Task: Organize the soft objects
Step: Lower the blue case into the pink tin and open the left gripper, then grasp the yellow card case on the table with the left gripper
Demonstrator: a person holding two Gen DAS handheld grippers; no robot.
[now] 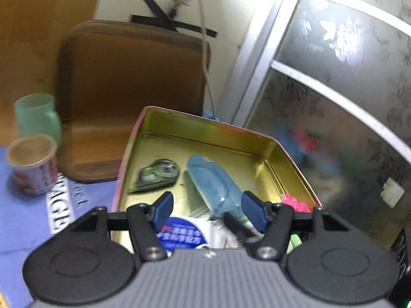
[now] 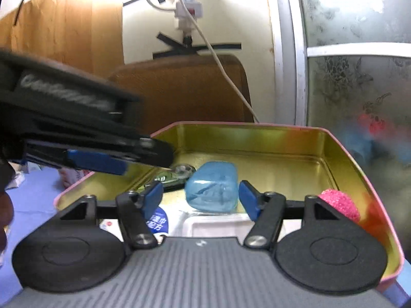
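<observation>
Covering the bench (image 1: 23, 220) is a lavender-blue cloth with white printed lettering, and on it sits a shallow metal tin (image 1: 205, 125) with a gold inside and a pink outer rim. Behind the tin a brown padded cushion (image 1: 133, 82) leans against a pale wall where strips of black tape (image 1: 177, 23) cross below a white plug and cable (image 2: 221, 66). To the right stands a frosted glass door (image 1: 334, 77) in a white frame, patterned with flowers; to the left is a wooden panel (image 2: 64, 30). Left of the cushion are a green translucent cup (image 1: 36, 115) and a small lidded can (image 1: 32, 163).

Inside the tin lie a blue translucent soft pouch (image 2: 212, 188), a correction tape dispenser (image 1: 158, 173) beside it, a pink knitted ball (image 2: 339, 204) in the right near corner, and a white packet with a blue round label (image 1: 182, 233) at the near edge.

The left gripper (image 1: 205, 208) hovers over the tin with its jaws parted, the pouch's near end between them but not pinched. The right gripper (image 2: 201, 197) is likewise released, its blue pads either side of the pouch and clear of it.
</observation>
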